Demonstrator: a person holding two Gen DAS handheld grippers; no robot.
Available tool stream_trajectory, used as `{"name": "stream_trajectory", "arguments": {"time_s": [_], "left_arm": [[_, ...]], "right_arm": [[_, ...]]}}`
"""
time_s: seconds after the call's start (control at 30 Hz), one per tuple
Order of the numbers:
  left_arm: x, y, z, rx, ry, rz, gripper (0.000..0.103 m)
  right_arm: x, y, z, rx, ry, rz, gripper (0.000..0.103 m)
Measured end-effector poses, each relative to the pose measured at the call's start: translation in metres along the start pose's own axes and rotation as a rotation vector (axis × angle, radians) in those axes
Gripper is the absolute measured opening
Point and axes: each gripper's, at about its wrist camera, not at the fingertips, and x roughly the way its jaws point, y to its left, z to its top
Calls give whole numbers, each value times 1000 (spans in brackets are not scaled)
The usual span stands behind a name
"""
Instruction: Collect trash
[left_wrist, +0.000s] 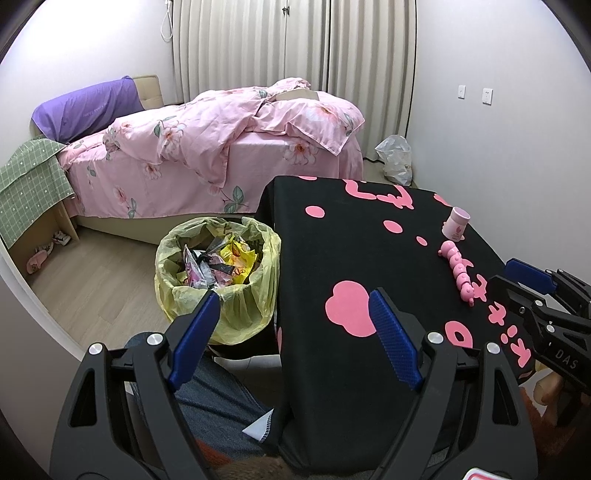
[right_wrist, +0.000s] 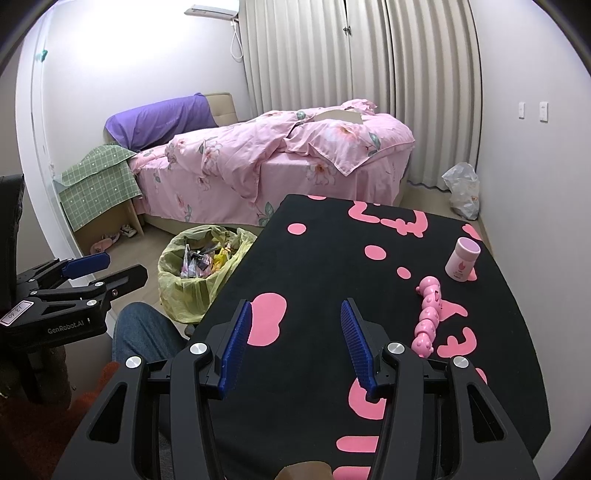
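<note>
A trash bin (left_wrist: 218, 273) lined with a yellow bag stands on the floor left of the table and holds several crumpled wrappers (left_wrist: 218, 264); it also shows in the right wrist view (right_wrist: 199, 269). My left gripper (left_wrist: 293, 299) is open and empty, held over the table's left edge, near the bin. My right gripper (right_wrist: 295, 308) is open and empty above the black table cloth (right_wrist: 332, 266). Each gripper shows at the edge of the other's view: the right one (left_wrist: 532, 280), the left one (right_wrist: 107, 264).
The table (left_wrist: 369, 258) has a black cloth with pink shapes. On it are a pink cup (right_wrist: 461, 264) and a pink caterpillar toy (right_wrist: 428, 317). A bed with pink bedding (right_wrist: 277, 162) stands behind. A white plastic bag (right_wrist: 463, 192) lies by the wall.
</note>
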Motion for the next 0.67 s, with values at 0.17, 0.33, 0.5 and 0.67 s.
{"name": "stream_trajectory", "arguments": {"time_s": [0.17,0.33,0.5,0.67], "left_arm": [[-1,-1,-1,11,-12,2,78],[-1,-3,-1,24,-20,-6,78],[18,1,8,-23,41,-66,78],[83,-16,24,-30,121,-97,82]], "right_arm": [[0,0,0,0,1,0,48],[1,1,-1,-1,10,-6,48],[7,-14,1,10,19,1,48],[46,-68,-3,16,89,-99,48]]}}
